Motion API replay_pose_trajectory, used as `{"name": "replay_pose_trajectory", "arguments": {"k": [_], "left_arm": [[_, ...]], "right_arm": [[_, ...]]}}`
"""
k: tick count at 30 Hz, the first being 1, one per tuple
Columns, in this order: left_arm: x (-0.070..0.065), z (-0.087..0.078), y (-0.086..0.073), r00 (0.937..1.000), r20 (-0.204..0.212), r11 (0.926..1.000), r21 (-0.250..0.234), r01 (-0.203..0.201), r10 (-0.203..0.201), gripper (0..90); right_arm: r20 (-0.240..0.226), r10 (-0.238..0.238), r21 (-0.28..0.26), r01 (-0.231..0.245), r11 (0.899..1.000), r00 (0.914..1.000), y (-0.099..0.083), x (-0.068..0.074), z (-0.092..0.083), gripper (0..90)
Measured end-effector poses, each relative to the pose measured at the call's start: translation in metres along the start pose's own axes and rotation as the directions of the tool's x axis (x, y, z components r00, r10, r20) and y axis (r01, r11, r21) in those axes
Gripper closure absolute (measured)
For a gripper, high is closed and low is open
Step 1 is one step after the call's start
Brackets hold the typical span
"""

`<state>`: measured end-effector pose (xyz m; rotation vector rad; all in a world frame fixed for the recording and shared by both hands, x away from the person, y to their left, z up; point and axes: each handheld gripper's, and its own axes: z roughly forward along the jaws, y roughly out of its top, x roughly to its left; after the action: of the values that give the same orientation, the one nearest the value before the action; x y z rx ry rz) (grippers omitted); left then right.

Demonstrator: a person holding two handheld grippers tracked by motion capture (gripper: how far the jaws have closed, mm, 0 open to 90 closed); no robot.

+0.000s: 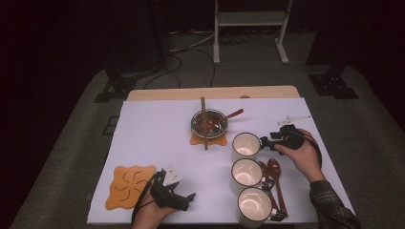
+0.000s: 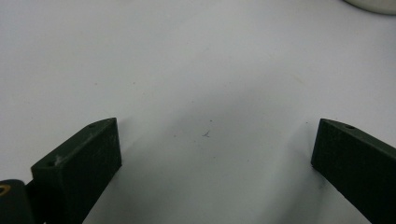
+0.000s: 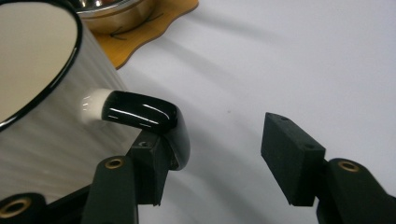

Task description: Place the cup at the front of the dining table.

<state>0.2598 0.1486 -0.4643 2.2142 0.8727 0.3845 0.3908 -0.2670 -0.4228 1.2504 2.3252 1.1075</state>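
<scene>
Right gripper (image 3: 215, 158) is held open around the black handle (image 3: 144, 114) of the farthest mug (image 1: 246, 144), beside the bowl (image 1: 209, 123); one jaw touches it. Grasping is under way; closing is needed next. Left gripper (image 2: 215, 154) is rested open over bare table (image 2: 196, 70)

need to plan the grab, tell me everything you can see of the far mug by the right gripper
The far mug is white enamel-looking with a dark rim and a glossy black handle. It stands upright and empty on the white table, farthest in a row of three. The right gripper is open; one jaw touches the handle, the other stands clear.
</scene>
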Motion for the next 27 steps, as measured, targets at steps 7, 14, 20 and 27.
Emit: {"name": "replay_pose_trajectory", "arguments": {"k": [7,14,20,27], "left_arm": [[0.000,0.000,0.000,1.0000,0.000,1.0000,0.000,0.000,0.000,0.4],[0.000,0.000,0.000,1.0000,0.000,1.0000,0.000,0.000,0.000,0.4],[0.000,0.000,0.000,1.0000,0.000,1.0000,-0.001,0.000,0.000,0.4],[0.000,0.000,0.000,1.0000,0.000,1.0000,0.000,0.000,0.000,0.4]], "right_arm": [[-0.010,0.013,-0.014,-0.013,1.000,0.9999,0.000,0.000,0.000,43.3],[-0.034,0.009,-0.003,-0.009,1.000,0.9994,-0.007,0.004,-0.003,40.5],[-0.029,0.012,-0.009,-0.013,1.000,0.9995,-0.015,0.002,-0.003,38.2],[-0.039,0.037,0.007,-0.036,0.999,0.9986,-0.028,-0.002,-0.001,37.5]]}}
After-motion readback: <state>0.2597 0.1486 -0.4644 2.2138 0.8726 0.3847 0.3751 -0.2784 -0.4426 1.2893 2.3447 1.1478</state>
